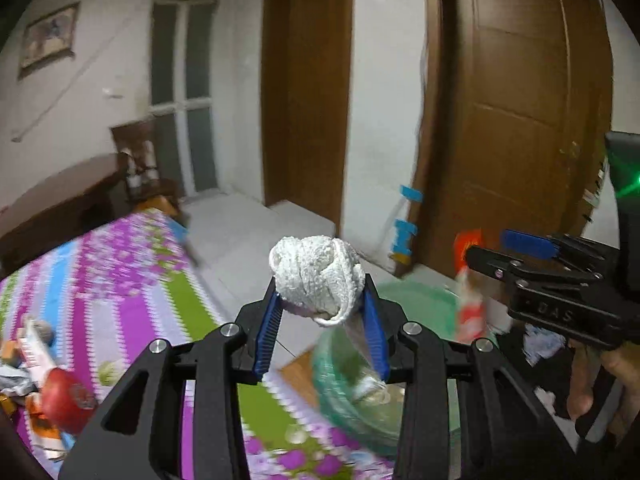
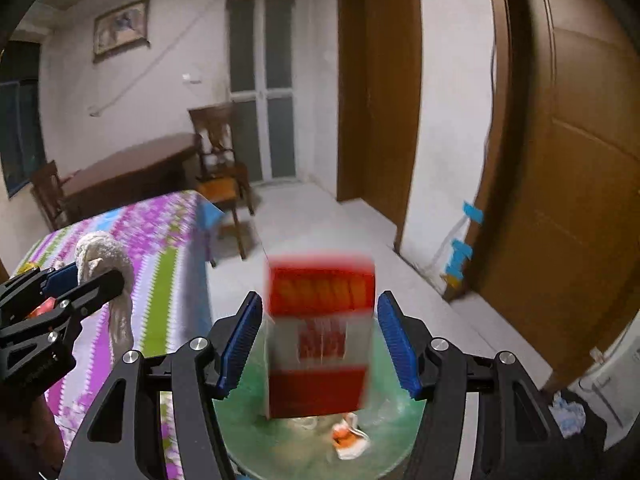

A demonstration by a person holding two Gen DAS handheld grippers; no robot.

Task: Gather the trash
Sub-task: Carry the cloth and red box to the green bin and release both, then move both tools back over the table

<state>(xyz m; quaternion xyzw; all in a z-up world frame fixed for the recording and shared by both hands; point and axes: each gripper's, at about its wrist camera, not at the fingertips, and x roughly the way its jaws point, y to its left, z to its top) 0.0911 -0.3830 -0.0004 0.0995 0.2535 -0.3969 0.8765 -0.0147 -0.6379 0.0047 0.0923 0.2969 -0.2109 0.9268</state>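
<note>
Left tongs [image 1: 322, 312]: pointed forward and downward over the bench edge, blue pads closed narrowly on a wadded white cloth ball [image 1: 318, 278], which bulges above the pads. A clear plastic scrap hangs from the right pad.

Right tongs [image 2: 318, 344]: pointed forward and downward, jaws set wide. A red-and-white carton [image 2: 318, 340] stands upright between the pads, motion-blurred; a thin gap shows at each side, so whether the pads press on it I cannot tell. A hand [image 1: 600, 376] grips the handle below, seen from the left wrist view.

Green basin [image 2: 384, 432]: directly under both tongs, beside the bench corner, holding a small orange-and-white wrapper [image 2: 348, 438] and pale scraps.

Bench [image 1: 132, 280]: covered in a purple, green and blue floral striped cloth. At its near left edge lie a red round item [image 1: 66, 402], blurred, and mixed wrappers [image 1: 24, 360].

Floor [image 2: 320, 216]: pale tile, open beyond the basin.

Further back: wooden chair [image 2: 220, 160], dark round table [image 2: 132, 168], glazed door [image 2: 262, 84], two brown wooden doors [image 1: 516, 112], framed picture [image 2: 122, 28] on the white wall.
</note>
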